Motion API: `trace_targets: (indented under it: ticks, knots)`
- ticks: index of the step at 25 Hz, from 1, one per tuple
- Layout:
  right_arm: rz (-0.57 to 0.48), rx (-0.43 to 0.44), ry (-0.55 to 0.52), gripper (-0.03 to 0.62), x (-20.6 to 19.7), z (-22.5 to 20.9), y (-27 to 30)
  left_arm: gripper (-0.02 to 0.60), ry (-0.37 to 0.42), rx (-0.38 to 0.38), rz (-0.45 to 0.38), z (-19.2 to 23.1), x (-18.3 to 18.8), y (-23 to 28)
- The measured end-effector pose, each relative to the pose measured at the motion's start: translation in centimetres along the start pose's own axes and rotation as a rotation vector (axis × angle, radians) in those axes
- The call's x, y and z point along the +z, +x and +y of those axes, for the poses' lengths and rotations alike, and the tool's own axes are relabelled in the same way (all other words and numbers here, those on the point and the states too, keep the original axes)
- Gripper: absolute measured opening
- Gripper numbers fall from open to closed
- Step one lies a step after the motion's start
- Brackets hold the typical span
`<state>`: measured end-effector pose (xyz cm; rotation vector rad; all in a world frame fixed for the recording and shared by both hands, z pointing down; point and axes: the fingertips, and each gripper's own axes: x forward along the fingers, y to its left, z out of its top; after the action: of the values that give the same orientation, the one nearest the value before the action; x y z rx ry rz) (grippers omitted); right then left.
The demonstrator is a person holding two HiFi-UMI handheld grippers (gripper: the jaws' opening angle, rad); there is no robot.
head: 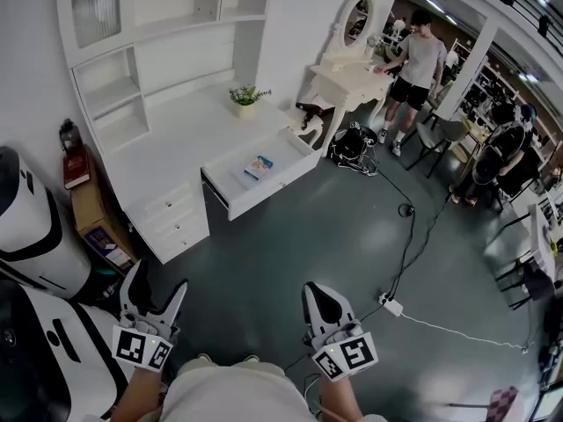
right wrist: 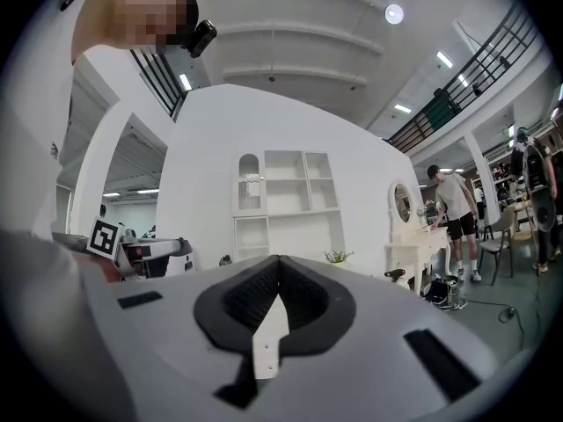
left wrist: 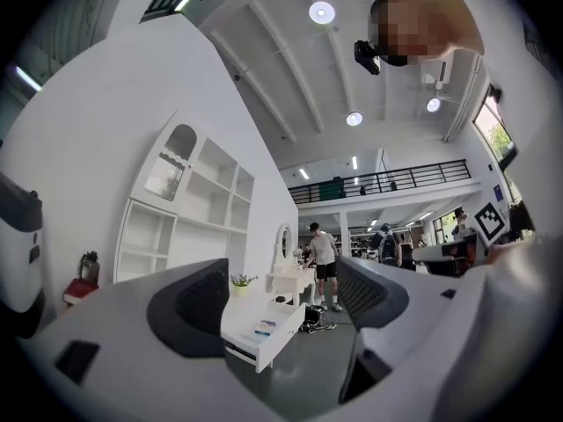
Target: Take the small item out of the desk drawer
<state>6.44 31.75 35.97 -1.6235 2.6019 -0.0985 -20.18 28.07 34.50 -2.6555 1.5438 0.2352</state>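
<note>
1. A small potted plant [head: 245, 98] stands at 11 o'clock in the head view.
2. A white dressing table [head: 347, 82] with an oval mirror [head: 356, 20] sits at 1 o'clock; a person [head: 416, 64] stands just beside it.
3. A white power strip [head: 391, 305] lies on the floor [head: 308, 236] at 4 o'clock.
4. A red book [head: 76, 170] rests at 9 o'clock.

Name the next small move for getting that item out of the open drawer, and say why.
Probably step toward the desk, leading with the left gripper: its fingers stand apart and empty, the drawer is already open with the small item inside, far beyond reach.
</note>
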Motion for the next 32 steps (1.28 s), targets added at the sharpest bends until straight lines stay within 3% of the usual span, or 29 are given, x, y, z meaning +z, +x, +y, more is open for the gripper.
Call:
trace_targets:
  ticks: [8, 16, 20, 27, 32]
  knots:
    - [0.011, 0.052, 0.028, 0.009, -1.9, -0.9, -0.2, 0.463, -0.012, 0.056, 0.054, -0.8, -2.6, -0.3]
    - [0.046, 0.083, 0.077, 0.009, -3.5, -2.2, 0.3, 0.476, 0.034, 0.074, 0.059, -1.5, -1.9, -0.1]
    - [0.042, 0.116, 0.073, 0.009, -3.6, -2.1, 2.6, 0.476, -0.001, 0.095, 0.099, 0.0, -4.3, 0.9]
    - [0.111, 0.047, 0.093, 0.009, -5.4, -6.3, 6.7, 0.476, -0.077, 0.026, 0.122, 1.8, -8.4, 9.2]
    - [0.119, 0.007, 0.075, 0.009, -4.6, -9.6, 13.8, 0.479, -0.090, -0.043, 0.104, 5.1, -9.2, 17.3]
